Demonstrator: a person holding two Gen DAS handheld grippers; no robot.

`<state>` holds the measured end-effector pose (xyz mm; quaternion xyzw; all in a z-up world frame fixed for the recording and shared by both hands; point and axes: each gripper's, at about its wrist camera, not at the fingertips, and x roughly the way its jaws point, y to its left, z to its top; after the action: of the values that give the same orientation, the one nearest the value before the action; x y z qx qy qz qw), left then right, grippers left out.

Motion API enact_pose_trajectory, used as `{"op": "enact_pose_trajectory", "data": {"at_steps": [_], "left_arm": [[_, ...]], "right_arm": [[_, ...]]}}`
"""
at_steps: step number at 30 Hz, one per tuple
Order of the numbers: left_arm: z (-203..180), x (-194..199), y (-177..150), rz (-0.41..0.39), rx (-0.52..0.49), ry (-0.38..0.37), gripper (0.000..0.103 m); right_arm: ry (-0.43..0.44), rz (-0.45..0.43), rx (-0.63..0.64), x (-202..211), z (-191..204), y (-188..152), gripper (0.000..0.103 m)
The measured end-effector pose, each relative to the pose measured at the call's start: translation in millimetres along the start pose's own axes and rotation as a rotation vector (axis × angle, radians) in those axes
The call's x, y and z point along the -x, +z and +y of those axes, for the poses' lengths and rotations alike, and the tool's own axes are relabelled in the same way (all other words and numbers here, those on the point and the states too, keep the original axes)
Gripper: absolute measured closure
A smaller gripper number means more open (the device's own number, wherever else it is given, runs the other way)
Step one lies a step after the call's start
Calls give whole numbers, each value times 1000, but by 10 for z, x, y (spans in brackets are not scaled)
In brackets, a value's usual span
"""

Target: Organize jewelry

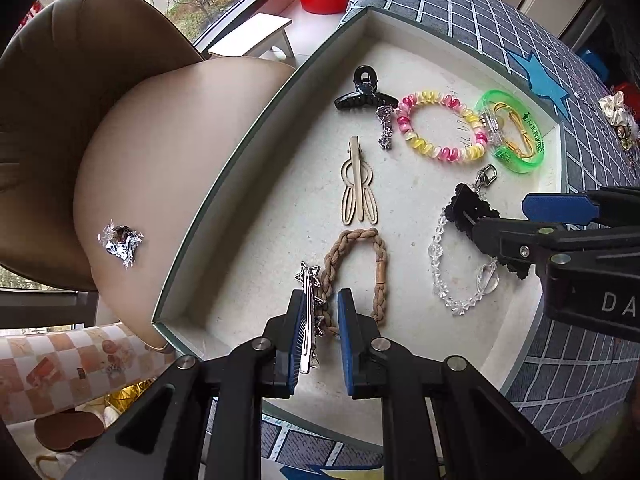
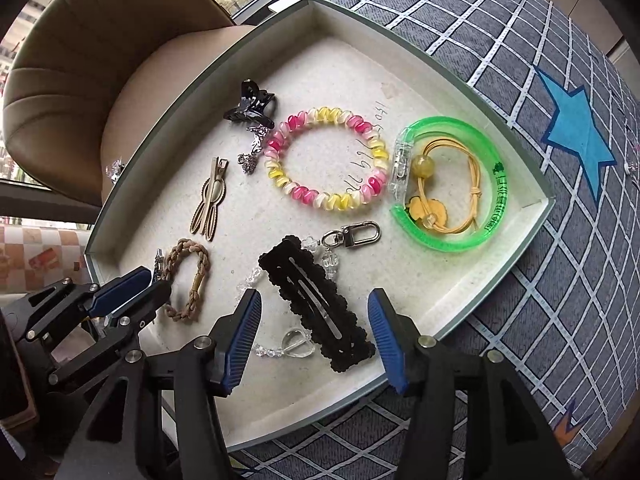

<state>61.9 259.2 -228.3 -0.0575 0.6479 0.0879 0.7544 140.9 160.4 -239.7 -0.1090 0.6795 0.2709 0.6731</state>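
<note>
The shallow white tray (image 2: 536,204) sits on a grey grid-patterned cloth (image 2: 560,320) and already carries most of the jewelry. Taking the pink-and-yellow spiral bracelet (image 2: 326,156) as the landmark: the black scalloped snap clip (image 2: 316,304) lies below it, across a clear bead chain (image 1: 440,264), with the right gripper (image 2: 316,336) straddling it, jaws spread and pads clear of it on both sides. It looks just set down; the clean finish, I judge, is a straight lift so neither pad drags clip or beads.

Lower left of the bracelet, by the braided tan hair tie (image 1: 356,276), the left gripper (image 1: 318,336) has its jaws drawn close around a silver star hair clip (image 1: 310,312); whether both pads press it I cannot tell. Bare floor remains toward the tray's near left wall; the hair tie crowds its tip.
</note>
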Motion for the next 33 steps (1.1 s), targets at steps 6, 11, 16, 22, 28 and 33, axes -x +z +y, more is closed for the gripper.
{"op": "enact_pose_trajectory", "data": {"at_steps": [6, 11, 16, 22, 28, 33], "left_arm": [[-8, 91, 6, 4, 9, -14, 80], [-13, 154, -13, 31, 37, -80, 80], [-92, 295, -45, 24, 11, -71, 34], [-96, 499, -54, -22, 15, -36, 0], [-81, 648, -93, -35, 17, -10, 0], [-59, 735, -130, -43, 19, 19, 0]], "right_arm": [[-5, -38, -19, 259, -82, -14, 39], [-16, -54, -53, 455, -178, -87, 39], [-26, -68, -82, 630, -347, -133, 38], [-37, -86, -105, 796, -398, -210, 32], [-79, -99, -97, 924, -340, -314, 19], [-123, -120, -96, 1023, -284, -413, 12]]}}
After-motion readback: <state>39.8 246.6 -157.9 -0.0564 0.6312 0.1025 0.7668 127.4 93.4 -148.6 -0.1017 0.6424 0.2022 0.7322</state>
